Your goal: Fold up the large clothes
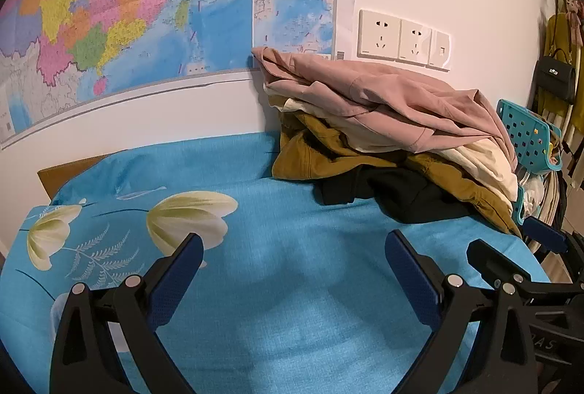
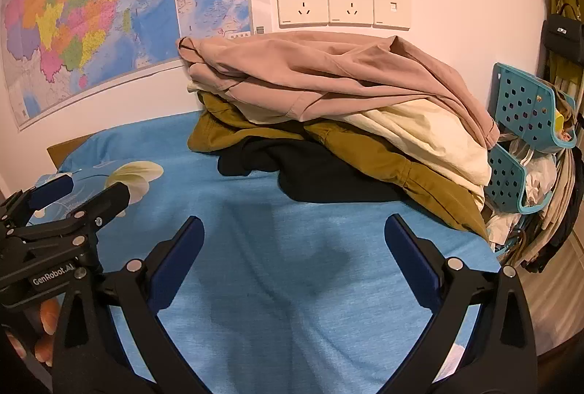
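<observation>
A pile of clothes lies at the far right of the blue bedsheet (image 1: 284, 284) against the wall: a pink garment (image 1: 383, 91) (image 2: 328, 72) on top, a cream one (image 2: 430, 134), a mustard one (image 1: 328, 153) (image 2: 365, 145), and a black one (image 1: 394, 193) (image 2: 314, 171) at the bottom. My left gripper (image 1: 294, 244) hovers open over bare sheet, short of the pile, with nothing between its fingers. My right gripper (image 2: 294, 229) is open too, just in front of the black garment. In the right wrist view the left gripper (image 2: 80, 193) shows at the left edge.
A map (image 1: 127, 10) and wall sockets (image 2: 343, 3) are on the wall behind. A teal perforated basket (image 2: 529, 109) with more laundry stands past the bed's right edge. A black handbag (image 1: 554, 76) hangs at far right. White flower prints (image 1: 189, 215) mark the sheet's left part.
</observation>
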A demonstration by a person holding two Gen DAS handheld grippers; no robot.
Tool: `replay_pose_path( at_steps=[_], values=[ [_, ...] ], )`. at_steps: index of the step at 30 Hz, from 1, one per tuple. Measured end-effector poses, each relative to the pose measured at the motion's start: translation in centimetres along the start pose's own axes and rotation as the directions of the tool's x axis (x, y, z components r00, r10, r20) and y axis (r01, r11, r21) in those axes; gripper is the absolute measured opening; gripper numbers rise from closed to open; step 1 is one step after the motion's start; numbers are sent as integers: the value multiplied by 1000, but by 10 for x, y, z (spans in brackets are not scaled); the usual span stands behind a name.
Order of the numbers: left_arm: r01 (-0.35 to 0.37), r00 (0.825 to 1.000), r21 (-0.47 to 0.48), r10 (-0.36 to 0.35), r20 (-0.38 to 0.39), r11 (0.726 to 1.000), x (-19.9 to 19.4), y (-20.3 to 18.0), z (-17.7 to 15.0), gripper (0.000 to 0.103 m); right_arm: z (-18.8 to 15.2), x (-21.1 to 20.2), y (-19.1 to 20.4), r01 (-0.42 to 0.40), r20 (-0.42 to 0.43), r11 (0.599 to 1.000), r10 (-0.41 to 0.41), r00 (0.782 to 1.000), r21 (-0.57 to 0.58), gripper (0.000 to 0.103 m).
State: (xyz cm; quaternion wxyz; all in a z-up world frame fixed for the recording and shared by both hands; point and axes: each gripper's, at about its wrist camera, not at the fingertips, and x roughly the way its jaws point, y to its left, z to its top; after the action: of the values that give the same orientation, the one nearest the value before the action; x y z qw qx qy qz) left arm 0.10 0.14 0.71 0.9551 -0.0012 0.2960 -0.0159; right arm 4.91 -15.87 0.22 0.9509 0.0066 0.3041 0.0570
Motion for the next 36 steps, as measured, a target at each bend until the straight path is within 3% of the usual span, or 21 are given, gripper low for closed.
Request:
replay_pose_path(
  at_steps=[36],
  values=[
    [-12, 1000, 25, 11, 9, 1000, -1, -3, 0, 96, -1, -6, 4, 8, 26, 1000, -8, 1000, -18, 97]
  ],
)
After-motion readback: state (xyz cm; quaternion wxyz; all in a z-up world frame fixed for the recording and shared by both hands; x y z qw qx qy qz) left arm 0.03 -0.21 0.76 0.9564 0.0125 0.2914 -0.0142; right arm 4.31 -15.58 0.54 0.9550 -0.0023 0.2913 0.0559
